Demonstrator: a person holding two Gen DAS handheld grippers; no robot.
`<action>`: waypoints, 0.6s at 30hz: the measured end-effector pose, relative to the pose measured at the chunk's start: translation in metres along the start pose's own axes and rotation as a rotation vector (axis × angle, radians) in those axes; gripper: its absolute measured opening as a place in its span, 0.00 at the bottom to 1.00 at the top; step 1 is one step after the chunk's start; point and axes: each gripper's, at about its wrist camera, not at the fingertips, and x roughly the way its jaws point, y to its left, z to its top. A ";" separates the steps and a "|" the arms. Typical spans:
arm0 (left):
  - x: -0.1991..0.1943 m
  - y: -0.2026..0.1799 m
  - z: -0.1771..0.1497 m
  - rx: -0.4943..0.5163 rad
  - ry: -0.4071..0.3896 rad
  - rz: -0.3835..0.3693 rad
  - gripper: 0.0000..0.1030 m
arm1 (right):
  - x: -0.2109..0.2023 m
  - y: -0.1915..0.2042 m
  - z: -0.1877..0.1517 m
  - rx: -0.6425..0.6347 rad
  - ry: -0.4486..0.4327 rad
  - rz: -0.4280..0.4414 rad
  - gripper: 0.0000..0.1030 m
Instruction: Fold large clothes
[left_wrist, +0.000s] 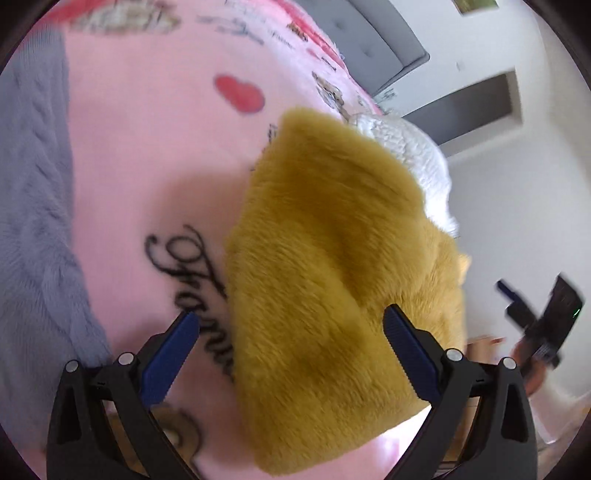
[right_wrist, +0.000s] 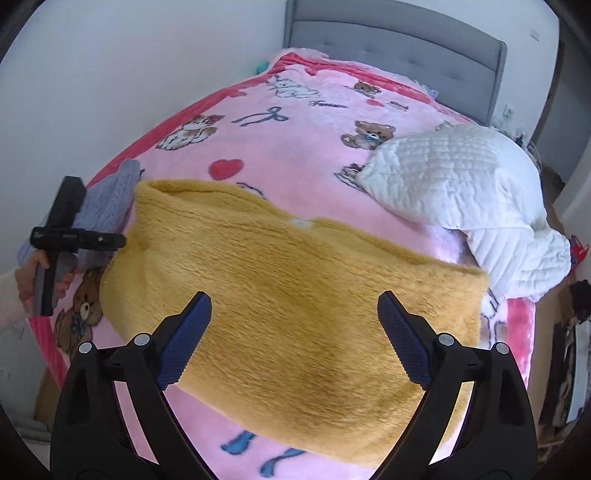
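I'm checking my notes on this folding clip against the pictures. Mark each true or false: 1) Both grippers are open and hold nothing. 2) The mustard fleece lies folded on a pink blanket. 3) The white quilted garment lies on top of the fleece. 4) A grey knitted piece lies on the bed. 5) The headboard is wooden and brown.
1) True: the left gripper and right gripper have their jaws apart, empty.
2) True: the mustard fleece lies on the pink blanket.
3) False: the white quilted garment lies beside it.
4) True: the grey knitted piece.
5) False: the headboard is grey, tufted.
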 end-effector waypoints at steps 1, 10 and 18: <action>0.004 0.006 0.005 -0.006 0.012 -0.046 0.95 | 0.001 0.008 0.004 0.003 0.004 -0.003 0.85; 0.053 0.021 0.027 0.014 0.106 -0.187 0.95 | 0.020 0.045 0.018 0.035 0.082 -0.039 0.85; 0.089 0.003 0.028 -0.049 0.239 -0.345 0.95 | 0.022 0.032 0.014 0.170 0.084 -0.076 0.85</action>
